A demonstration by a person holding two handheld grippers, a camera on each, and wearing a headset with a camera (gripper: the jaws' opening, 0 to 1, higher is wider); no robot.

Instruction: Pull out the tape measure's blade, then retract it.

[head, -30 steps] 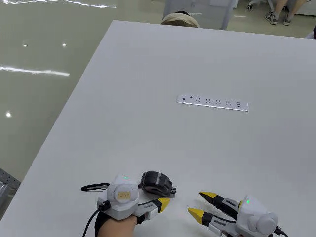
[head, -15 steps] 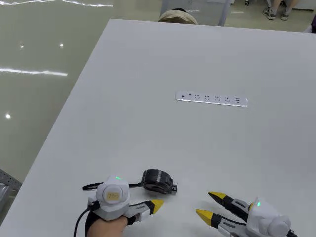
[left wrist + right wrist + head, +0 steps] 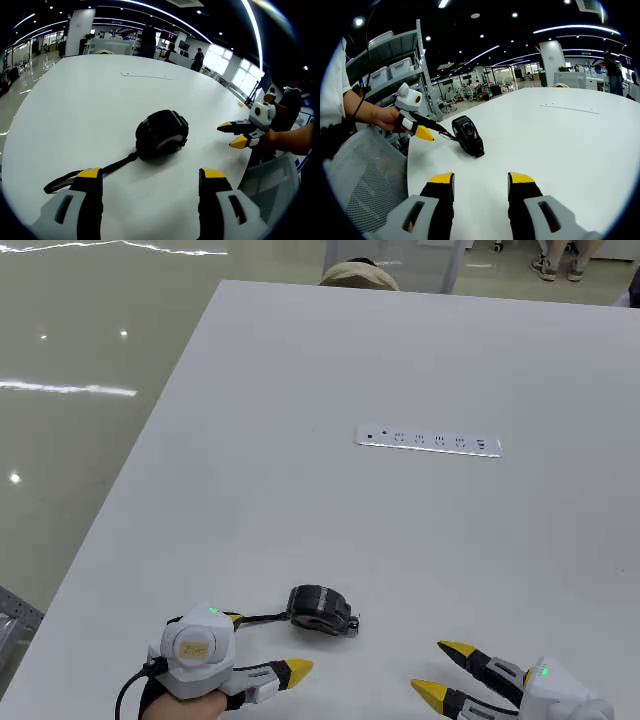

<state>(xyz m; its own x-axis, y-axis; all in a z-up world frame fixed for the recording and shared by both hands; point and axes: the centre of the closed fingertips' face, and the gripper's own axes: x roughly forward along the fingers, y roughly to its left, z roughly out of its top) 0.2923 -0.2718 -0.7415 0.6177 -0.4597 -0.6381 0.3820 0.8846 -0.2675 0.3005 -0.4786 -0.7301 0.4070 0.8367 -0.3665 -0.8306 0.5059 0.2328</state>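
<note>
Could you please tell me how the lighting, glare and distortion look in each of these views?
Head view: sharp, evenly lit, with bright glare streaks on the glossy floor. Left gripper view: fisheye curves the table; the windows are blown out. Right gripper view: the shelving bows; the tape measure is sharp.

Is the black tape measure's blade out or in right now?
In: the black tape measure shows no blade extending from its case, only a black strap trailing.
</note>
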